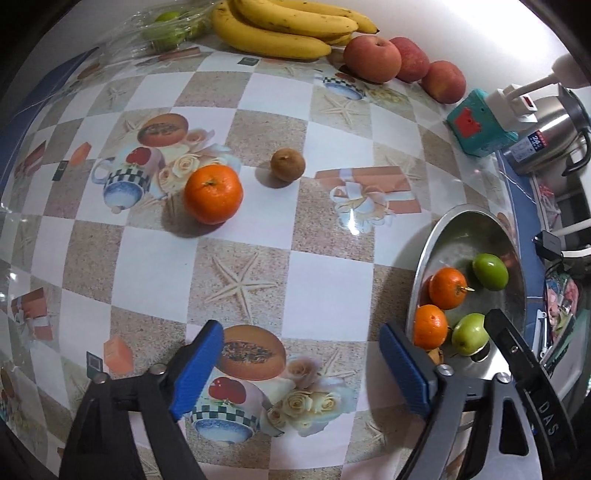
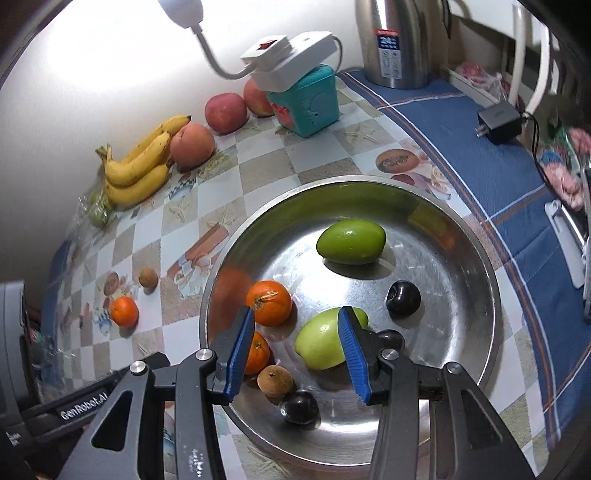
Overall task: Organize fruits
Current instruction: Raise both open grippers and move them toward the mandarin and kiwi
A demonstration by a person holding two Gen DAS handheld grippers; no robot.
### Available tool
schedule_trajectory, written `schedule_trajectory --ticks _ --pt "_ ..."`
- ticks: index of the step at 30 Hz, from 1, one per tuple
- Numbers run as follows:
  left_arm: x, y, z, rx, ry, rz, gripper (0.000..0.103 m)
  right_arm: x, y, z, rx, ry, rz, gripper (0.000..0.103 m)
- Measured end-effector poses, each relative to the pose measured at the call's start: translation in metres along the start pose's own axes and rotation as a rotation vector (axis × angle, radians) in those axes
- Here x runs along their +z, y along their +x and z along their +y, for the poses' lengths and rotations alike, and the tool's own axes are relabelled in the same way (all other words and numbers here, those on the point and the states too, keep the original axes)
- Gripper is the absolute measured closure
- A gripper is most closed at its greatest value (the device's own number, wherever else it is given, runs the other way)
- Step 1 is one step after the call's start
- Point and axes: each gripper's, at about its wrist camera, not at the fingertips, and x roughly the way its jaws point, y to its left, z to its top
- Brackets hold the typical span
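reading the print first: "genrobot.ai" runs white along the black arm of the left gripper (image 2: 74,402) at the lower left of the right wrist view, and in the left wrist view the letters "das" show on the right gripper's dark body, the rest cut off. the steel flask (image 2: 391,40) wears a label with a big "24" on it, smaller lines under it too fine to read. now the left gripper (image 1: 299,365), jaws spread wide over the patterned tablecloth (image 1: 325,280), nothing between the blue pads (image 1: 197,369). the right gripper (image 2: 295,354) hangs over the steel bowl (image 2: 480,280), jaws partly apart with a pale green fruit (image 2: 321,343) seen between them; whether the pads touch it, can't tell. in the bowl too: a darker green fruit (image 2: 351,242), two oranges (image 2: 269,302), one half hidden behind the left pad, a small brown fruit (image 2: 275,380), and dark plums (image 2: 403,298), one mostly tucked behind the right finger. out on the cloth, well apart from the bowl, a loose orange (image 1: 213,194) and a brown fruit (image 1: 287,164). bananas (image 1: 280,33) and apples (image 1: 371,59) line the wall, and a plastic bag (image 1: 162,29) of green fruit sits blurred at the edge.
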Motion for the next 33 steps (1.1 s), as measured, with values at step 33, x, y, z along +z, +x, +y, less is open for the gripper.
schedule_trajectory --ticks 33 --pt "-0.0015 0.0064 0.0042 0.063 -0.011 0.011 0.0 -0.0024 0.0093 0.0099 -0.048 -0.085 0.007 0.012"
